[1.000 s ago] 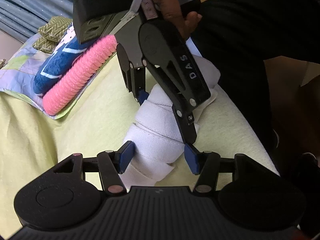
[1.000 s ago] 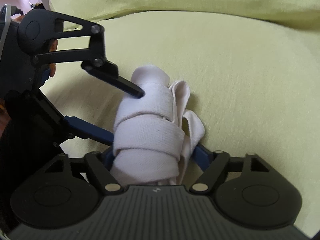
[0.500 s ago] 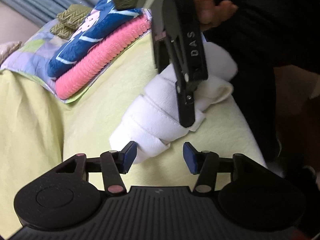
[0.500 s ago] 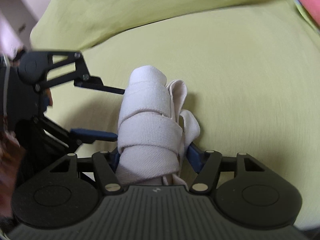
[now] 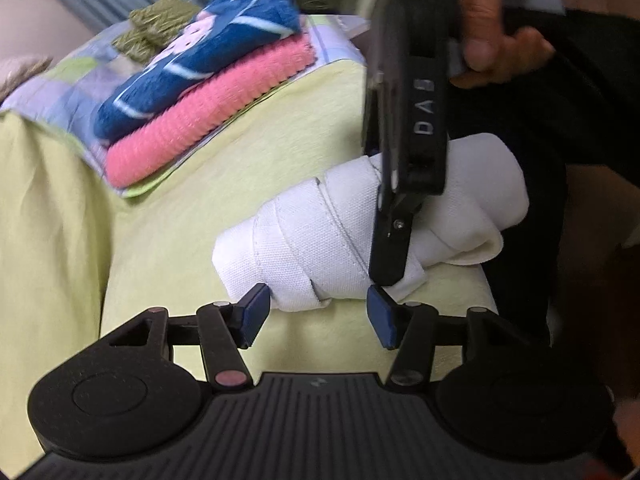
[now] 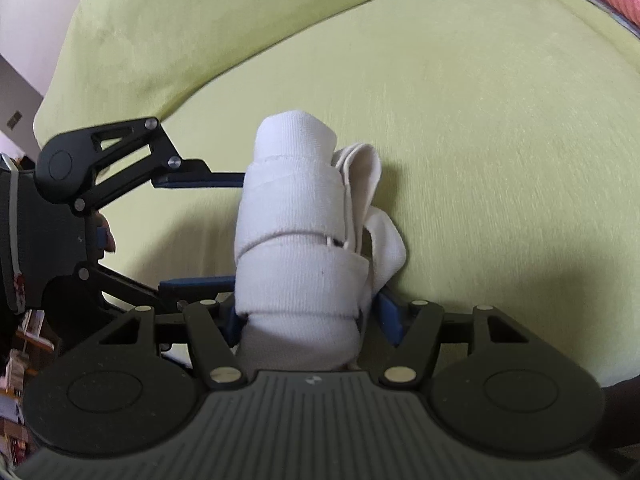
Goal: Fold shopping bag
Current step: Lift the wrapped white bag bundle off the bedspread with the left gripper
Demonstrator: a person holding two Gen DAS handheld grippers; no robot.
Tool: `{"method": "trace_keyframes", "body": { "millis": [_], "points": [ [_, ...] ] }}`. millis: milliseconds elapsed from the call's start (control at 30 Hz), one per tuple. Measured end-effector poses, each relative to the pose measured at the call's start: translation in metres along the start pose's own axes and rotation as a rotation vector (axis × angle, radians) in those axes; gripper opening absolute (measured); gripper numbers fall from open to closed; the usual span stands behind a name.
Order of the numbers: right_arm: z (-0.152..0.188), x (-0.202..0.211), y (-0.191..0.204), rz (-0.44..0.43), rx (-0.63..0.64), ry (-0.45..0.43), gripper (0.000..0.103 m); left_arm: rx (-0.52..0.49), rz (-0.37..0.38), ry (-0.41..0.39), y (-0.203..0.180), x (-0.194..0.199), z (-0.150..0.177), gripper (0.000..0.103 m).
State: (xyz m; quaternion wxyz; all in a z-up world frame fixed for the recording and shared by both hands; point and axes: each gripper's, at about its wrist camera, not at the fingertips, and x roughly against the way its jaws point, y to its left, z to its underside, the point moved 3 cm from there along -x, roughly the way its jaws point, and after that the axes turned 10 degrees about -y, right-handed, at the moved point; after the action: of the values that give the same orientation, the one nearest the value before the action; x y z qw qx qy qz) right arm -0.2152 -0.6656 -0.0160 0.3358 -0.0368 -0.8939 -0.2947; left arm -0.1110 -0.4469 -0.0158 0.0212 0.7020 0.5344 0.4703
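In the left wrist view, the letters "DAS" are moulded in raised relief on the black side plate of the right gripper (image 5: 390, 264), running lengthwise along the plate just above its fingers. No other writing, brand, number or sign can be read in either view.

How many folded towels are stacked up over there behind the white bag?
2. The blue patterned towel lies on top, and the pink ribbed towel lies right under it, both on a patchwork cloth beyond the rolled white bag. More could be hidden under them.
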Motion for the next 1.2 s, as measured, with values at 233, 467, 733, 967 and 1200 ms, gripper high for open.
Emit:
{"method": "trace_keyframes", "body": {
  "millis": [233, 467, 733, 967, 1200],
  "points": [
    [0.013, 0.012, -0.005, -0.011, -0.074, -0.056, 0.058, 0.079, -0.022, 0.015, 0.001, -0.001, 0.001, 0.057],
    [0.030, 0.042, -0.002, -0.038, -0.144, -0.170, 0.058, 0.208, -0.077, 0.052, 0.002, 0.011, -0.007, 0.057],
    [0.045, 0.111, 0.014, 0.006, -0.138, -0.331, 0.058, 0.226, -0.120, 0.022, 0.001, 0.025, -0.058, 0.057],
    [0.075, 0.187, 0.008, 0.070, -0.171, -0.467, 0.058, 0.188, -0.130, -0.038, -0.009, 0.024, -0.123, 0.057],
    [0.097, 0.241, -0.008, 0.154, -0.228, -0.569, 0.058, 0.136, -0.091, -0.119, -0.016, 0.004, -0.179, 0.057]
  ]
}}
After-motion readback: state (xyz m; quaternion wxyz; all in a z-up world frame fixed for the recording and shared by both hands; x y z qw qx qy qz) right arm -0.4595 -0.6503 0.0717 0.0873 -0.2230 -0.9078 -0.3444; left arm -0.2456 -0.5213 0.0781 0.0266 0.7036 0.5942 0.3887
